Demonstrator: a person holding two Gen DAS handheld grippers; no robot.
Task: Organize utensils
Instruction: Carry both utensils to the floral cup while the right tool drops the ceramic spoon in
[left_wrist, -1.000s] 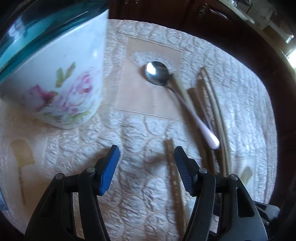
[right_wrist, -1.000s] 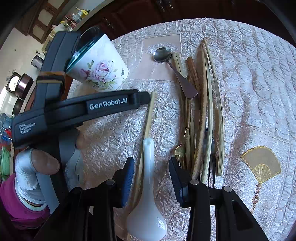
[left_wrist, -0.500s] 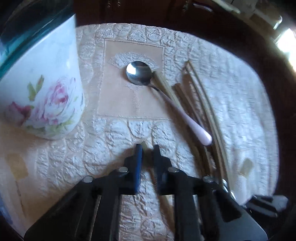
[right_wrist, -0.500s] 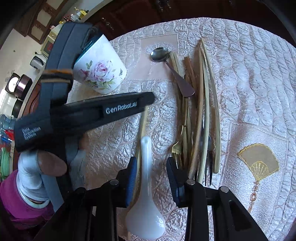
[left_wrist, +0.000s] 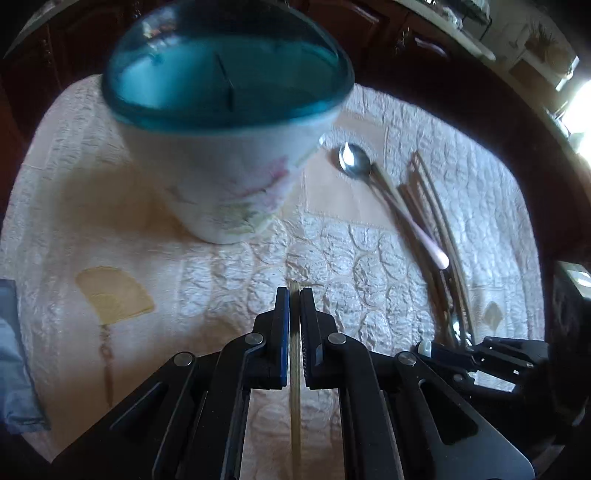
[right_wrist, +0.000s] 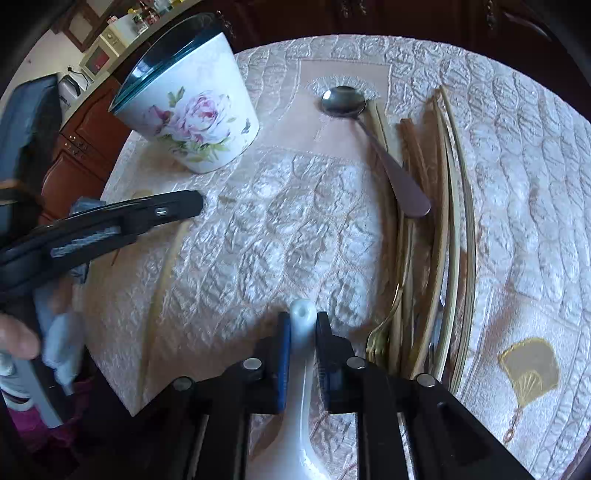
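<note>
Left wrist view: the left gripper (left_wrist: 294, 295) pinches a thin bamboo chopstick (left_wrist: 295, 387) between its pads, with the floral cup (left_wrist: 229, 173) just ahead and the metal spoon (left_wrist: 354, 162) ahead to the right.

Right wrist view: the right gripper (right_wrist: 302, 325) clamps a white ceramic spoon (right_wrist: 301, 369) by its handle. A bundle of what look like chopsticks (right_wrist: 439, 229) lies ahead-right on the quilted tablecloth (right_wrist: 295, 236), beside a gold fork (right_wrist: 382, 332).
</note>
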